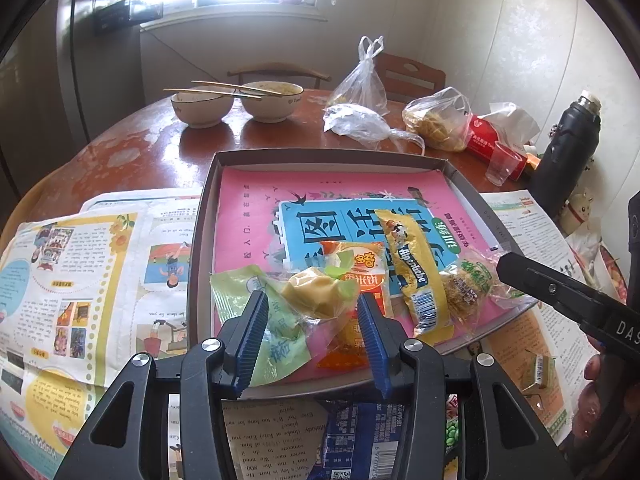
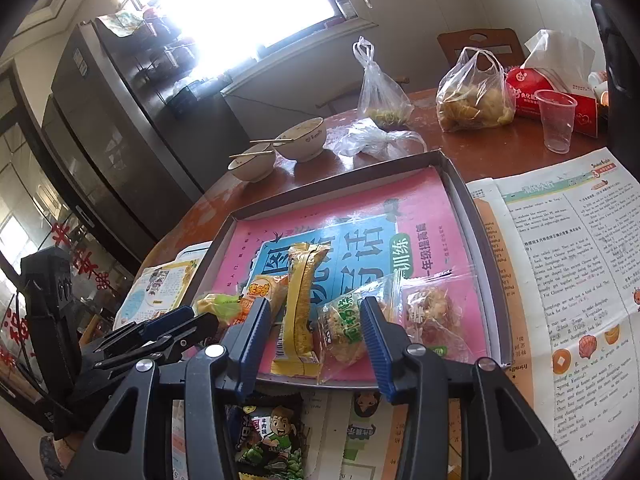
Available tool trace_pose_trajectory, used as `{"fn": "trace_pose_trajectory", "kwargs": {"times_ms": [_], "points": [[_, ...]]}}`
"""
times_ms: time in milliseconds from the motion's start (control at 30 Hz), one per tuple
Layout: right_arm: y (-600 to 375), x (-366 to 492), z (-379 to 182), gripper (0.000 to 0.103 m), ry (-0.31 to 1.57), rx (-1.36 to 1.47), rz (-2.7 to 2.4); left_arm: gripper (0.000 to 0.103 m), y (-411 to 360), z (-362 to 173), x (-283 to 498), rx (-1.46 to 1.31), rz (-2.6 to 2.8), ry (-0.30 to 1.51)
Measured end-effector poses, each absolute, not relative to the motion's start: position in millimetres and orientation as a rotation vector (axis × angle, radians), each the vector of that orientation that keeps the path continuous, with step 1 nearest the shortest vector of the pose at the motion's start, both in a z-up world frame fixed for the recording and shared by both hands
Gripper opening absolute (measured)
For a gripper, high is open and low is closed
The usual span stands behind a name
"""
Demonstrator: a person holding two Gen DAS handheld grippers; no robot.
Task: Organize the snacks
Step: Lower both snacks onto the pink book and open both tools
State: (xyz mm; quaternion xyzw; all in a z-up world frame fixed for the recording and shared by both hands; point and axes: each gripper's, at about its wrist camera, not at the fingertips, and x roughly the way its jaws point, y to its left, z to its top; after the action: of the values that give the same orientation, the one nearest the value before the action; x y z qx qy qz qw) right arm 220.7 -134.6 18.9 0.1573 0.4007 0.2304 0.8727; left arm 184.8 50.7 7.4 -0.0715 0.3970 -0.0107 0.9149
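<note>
A shallow grey box (image 1: 208, 200) (image 2: 472, 208) lined with a pink book holds several snacks. My left gripper (image 1: 314, 306) is open above a green-wrapped yellow cake (image 1: 316, 294) at the box's near edge. Beside it lie an orange rice-cake pack (image 1: 362, 268), a long yellow Alpenliebe pack (image 1: 416, 272) (image 2: 302, 304) and clear-wrapped pastries (image 1: 468, 284) (image 2: 348, 320). My right gripper (image 2: 314, 312) is open over the yellow pack and a pastry. A further pastry (image 2: 430, 312) lies to its right. A dark blue snack bag (image 1: 360, 432) and a dark pea-snack bag (image 2: 272, 436) lie outside the box, under the grippers.
Newspapers (image 1: 92, 264) (image 2: 560, 264) cover the brown round table around the box. Two bowls with chopsticks (image 1: 240, 100), plastic bags of food (image 1: 440, 120), a red tissue box (image 2: 556, 96), a clear cup (image 2: 556, 120) and a black flask (image 1: 568, 152) stand behind.
</note>
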Motion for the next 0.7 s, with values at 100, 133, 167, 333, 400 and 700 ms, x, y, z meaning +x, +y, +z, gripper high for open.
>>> {"fn": "trace_pose_trajectory", "kwargs": {"times_ms": [100,133,167,333,400,700], "points": [[-135,221,20,0.048,0.837,0.326,0.484,0.051,51,10,182,-0.149,-0.026,0.810],[-135,221,20,0.050,0.837,0.324,0.483,0.052,51,11,182,-0.149,-0.026,0.809],[-135,220,20,0.050,0.837,0.323,0.484,0.053,51,12,181,-0.150,-0.027,0.807],[-135,218,23,0.051,0.830,0.316,0.482,0.056,52,17,177,-0.155,-0.031,0.796],[-135,217,24,0.052,0.825,0.310,0.480,0.058,51,20,174,-0.150,-0.024,0.787],[-135,212,33,0.056,0.798,0.292,0.476,0.065,51,32,163,-0.151,-0.029,0.756]]}}
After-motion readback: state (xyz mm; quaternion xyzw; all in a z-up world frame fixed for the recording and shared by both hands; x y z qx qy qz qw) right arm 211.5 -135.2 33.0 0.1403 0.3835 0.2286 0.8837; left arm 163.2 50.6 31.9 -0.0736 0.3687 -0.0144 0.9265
